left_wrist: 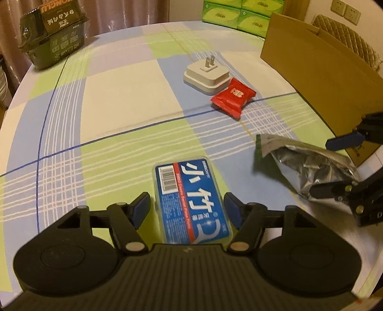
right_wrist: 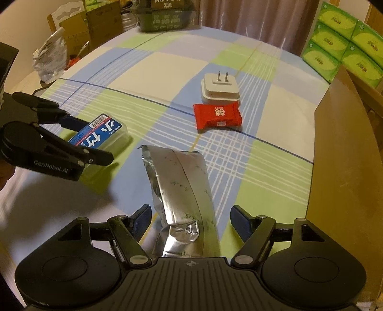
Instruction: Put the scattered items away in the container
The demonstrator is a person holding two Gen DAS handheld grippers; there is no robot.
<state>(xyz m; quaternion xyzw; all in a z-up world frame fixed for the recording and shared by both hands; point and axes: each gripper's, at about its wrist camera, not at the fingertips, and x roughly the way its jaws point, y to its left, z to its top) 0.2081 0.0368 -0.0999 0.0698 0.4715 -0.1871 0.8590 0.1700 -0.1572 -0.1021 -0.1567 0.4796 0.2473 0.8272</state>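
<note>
A blue-labelled clear plastic box (left_wrist: 189,191) lies on the checked tablecloth between the fingers of my left gripper (left_wrist: 186,208), which stands open with small gaps at both pads. In the right wrist view the same box (right_wrist: 105,130) sits inside the left gripper (right_wrist: 94,142). A crumpled silver foil pouch (right_wrist: 182,181) lies between the fingers of my open right gripper (right_wrist: 191,217), not touched by either pad. Farther off, a red snack packet (right_wrist: 216,114) rests against a white plug adapter (right_wrist: 220,88). A cardboard box (right_wrist: 347,155) stands at the right.
A dark green food tub (left_wrist: 52,36) sits at the table's far left edge. Stacked green tissue packs (left_wrist: 239,14) stand beyond the table. A plastic bag (right_wrist: 50,59) and brown cartons are off the table's left side. A quilted chair back (left_wrist: 347,40) is behind the cardboard box.
</note>
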